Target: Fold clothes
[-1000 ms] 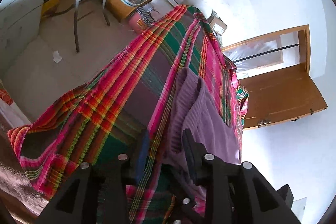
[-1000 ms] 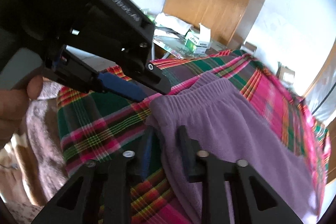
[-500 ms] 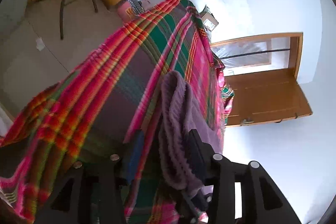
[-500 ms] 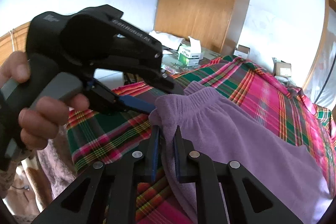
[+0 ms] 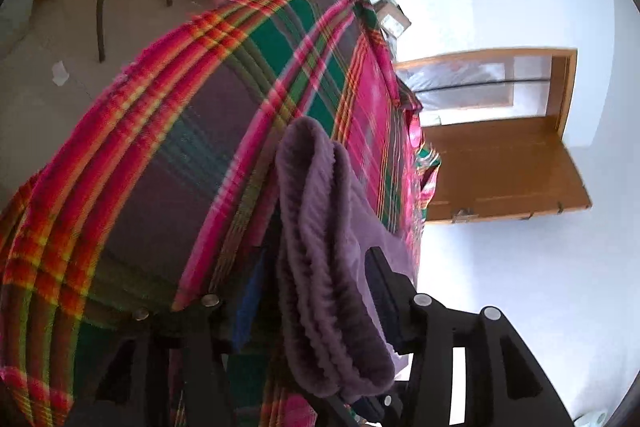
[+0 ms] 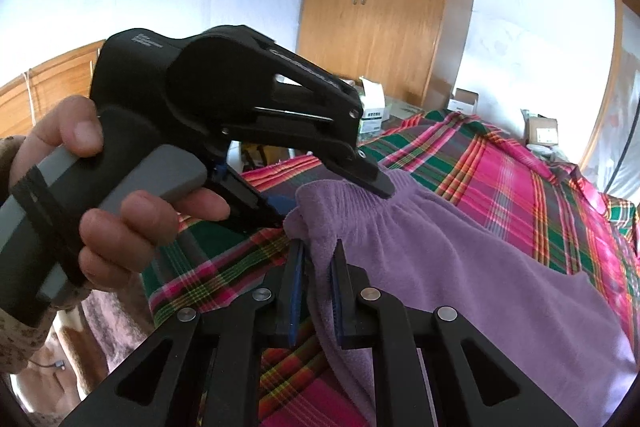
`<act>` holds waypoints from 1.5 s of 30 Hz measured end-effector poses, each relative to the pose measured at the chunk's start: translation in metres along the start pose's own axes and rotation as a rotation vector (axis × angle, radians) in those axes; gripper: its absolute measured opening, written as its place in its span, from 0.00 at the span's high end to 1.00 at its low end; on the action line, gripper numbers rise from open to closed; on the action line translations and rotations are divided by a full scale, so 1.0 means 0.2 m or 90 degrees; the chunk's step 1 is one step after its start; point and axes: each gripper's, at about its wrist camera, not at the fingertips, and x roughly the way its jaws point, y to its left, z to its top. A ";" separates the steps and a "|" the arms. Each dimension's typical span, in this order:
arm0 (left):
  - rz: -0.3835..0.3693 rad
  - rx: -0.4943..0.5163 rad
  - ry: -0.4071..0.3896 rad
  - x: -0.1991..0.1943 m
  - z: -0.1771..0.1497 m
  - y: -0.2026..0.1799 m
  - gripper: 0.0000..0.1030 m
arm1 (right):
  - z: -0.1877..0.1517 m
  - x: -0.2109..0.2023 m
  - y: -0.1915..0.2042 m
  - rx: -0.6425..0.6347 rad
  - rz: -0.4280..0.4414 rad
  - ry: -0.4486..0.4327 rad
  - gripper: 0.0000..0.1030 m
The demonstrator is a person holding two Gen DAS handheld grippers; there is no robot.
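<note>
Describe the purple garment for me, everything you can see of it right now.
The purple fleece garment with a gathered elastic waistband looks soft and napped, with ribbed gathers along the band. It lies spread over the red, pink and green plaid cloth, running away to the right. The waistband end is raised and bunched. The left gripper pinches the band's corner, its jaws shut on it; the right gripper clamps the edge just below. The far end runs out of view.

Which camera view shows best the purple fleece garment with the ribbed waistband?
The right wrist view: the purple fleece garment spreads across the plaid cloth. The left wrist view shows only its bunched waistband.
</note>
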 end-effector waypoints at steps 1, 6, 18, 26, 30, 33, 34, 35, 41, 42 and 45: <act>-0.002 -0.001 0.004 0.01 0.01 0.00 0.51 | 0.00 0.00 0.00 0.000 0.001 -0.001 0.88; 0.000 0.006 -0.006 0.06 0.08 -0.03 0.57 | 0.00 -0.01 0.01 0.001 0.004 -0.005 0.88; 0.018 0.043 -0.003 0.11 0.19 -0.04 0.87 | 0.02 0.06 0.05 -0.017 0.000 0.016 0.88; 0.039 0.065 -0.012 0.10 0.20 -0.02 0.87 | 0.02 0.12 0.10 -0.021 0.002 0.033 0.89; 0.034 0.057 -0.010 0.13 0.20 0.00 0.87 | 0.01 0.14 0.10 -0.019 0.005 0.040 0.89; 0.047 0.077 -0.014 0.11 0.19 -0.03 0.87 | 0.00 0.14 0.08 -0.013 0.009 0.039 0.89; 0.048 0.080 -0.014 0.11 0.18 -0.04 0.87 | 0.00 0.13 0.07 -0.008 0.011 0.037 0.89; 0.049 0.084 -0.016 0.10 0.18 -0.05 0.87 | 0.00 0.13 0.07 -0.004 0.013 0.034 0.89; 0.050 0.113 -0.035 0.05 0.14 -0.17 0.87 | 0.01 0.03 0.02 0.011 0.015 -0.002 0.89; 0.049 0.121 -0.039 0.04 0.13 -0.20 0.87 | 0.01 0.01 0.02 0.013 0.015 -0.008 0.89; 0.046 0.144 -0.048 0.03 0.09 -0.29 0.87 | 0.01 -0.09 0.01 0.022 0.011 -0.030 0.89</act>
